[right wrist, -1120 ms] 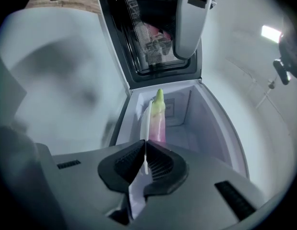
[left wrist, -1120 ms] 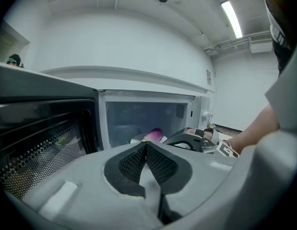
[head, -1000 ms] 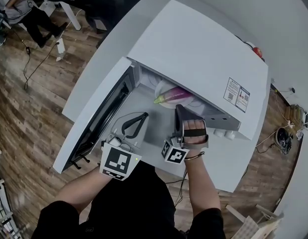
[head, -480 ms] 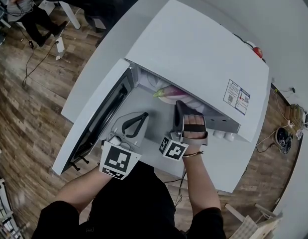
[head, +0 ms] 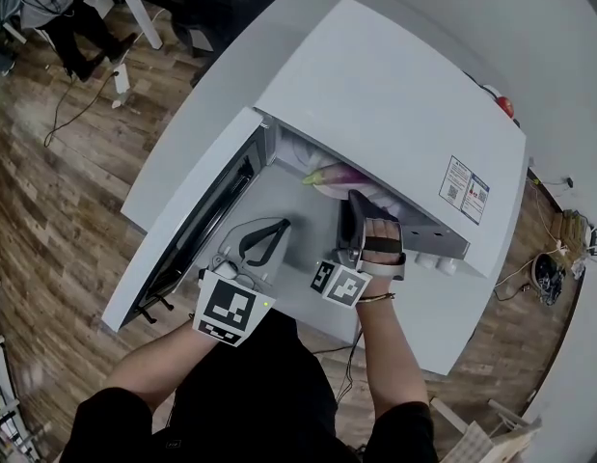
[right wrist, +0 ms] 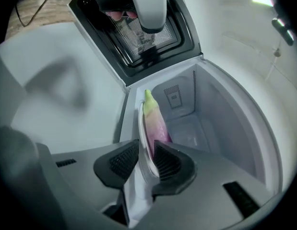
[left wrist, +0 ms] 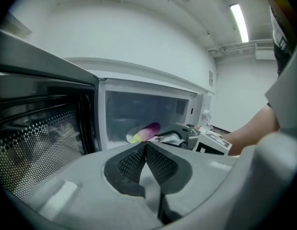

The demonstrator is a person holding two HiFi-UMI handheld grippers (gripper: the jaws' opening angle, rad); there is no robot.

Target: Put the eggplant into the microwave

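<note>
A purple eggplant (right wrist: 155,123) with a green tip lies on a white plate (right wrist: 140,128) just inside the open white microwave (head: 394,114). My right gripper (right wrist: 146,150) is at the cavity mouth. Its jaws are opening around the plate's near rim, with a gap showing at the left pad. In the head view the eggplant (head: 335,174) peeks out under the microwave's top, in front of my right gripper (head: 354,201). My left gripper (left wrist: 145,145) is shut and empty, and it hovers before the open door (head: 192,230). From there I see the eggplant (left wrist: 146,131) in the cavity.
The microwave stands on a white table (head: 452,326), with its door swung out to the left. There is a red button (head: 503,104) on top at the back right and a label (head: 466,189) on the top panel. A person sits on the wooden floor (head: 57,8) at the far left.
The eggplant and plate now sit a little deeper under the microwave's top, and my right gripper has rolled slightly. My left gripper has stayed put.
</note>
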